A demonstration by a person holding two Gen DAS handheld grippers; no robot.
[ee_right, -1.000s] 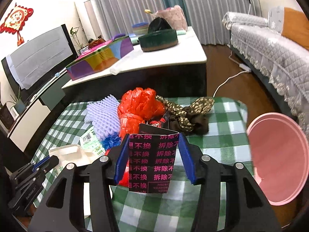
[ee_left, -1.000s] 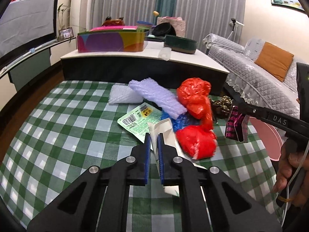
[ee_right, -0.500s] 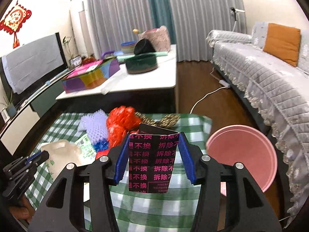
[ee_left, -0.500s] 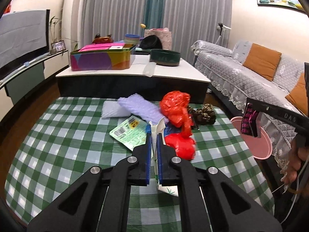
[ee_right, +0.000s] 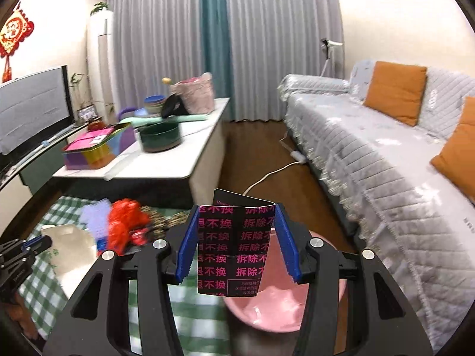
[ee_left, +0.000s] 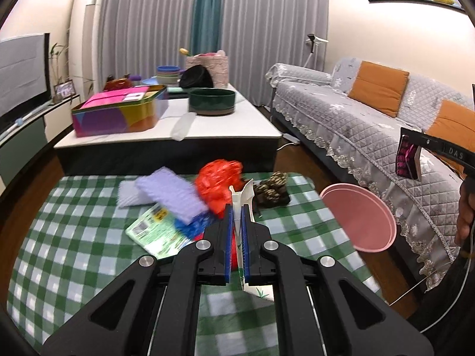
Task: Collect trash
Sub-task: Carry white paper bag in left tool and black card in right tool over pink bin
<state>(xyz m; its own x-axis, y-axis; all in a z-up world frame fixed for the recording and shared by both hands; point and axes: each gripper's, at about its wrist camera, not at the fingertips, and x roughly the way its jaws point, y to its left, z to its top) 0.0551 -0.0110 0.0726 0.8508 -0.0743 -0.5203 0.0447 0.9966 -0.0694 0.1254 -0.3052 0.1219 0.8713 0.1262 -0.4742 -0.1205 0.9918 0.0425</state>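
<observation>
My left gripper [ee_left: 235, 222] is shut on a flat white paper bag [ee_left: 242, 200], lifted above the green checked table [ee_left: 74, 237]; that bag [ee_right: 71, 243] also shows at the left of the right wrist view. My right gripper [ee_right: 237, 243] is shut on a black carton with pink lettering [ee_right: 234, 246], held above the pink bin [ee_right: 267, 311]. From the left wrist view the same carton [ee_left: 407, 160] hangs at the far right, above the pink bin [ee_left: 359, 219]. On the table lie red plastic bags [ee_left: 218, 185], purple foam wrap [ee_left: 172, 198], a green packet [ee_left: 157, 234] and a dark patterned cloth [ee_left: 271, 192].
A low white-topped table [ee_left: 207, 127] behind holds a colourful tin [ee_left: 118, 115] and a dark green bowl [ee_left: 212, 101]. A grey covered sofa [ee_left: 371, 136] with orange cushions runs along the right. A person's hand [ee_left: 466, 216] shows at the right edge.
Both grippers have risen and pulled back from the trash pile. The right one swung right with the carton until it is above the pink bin. The left one lifted the white bag off the table.
</observation>
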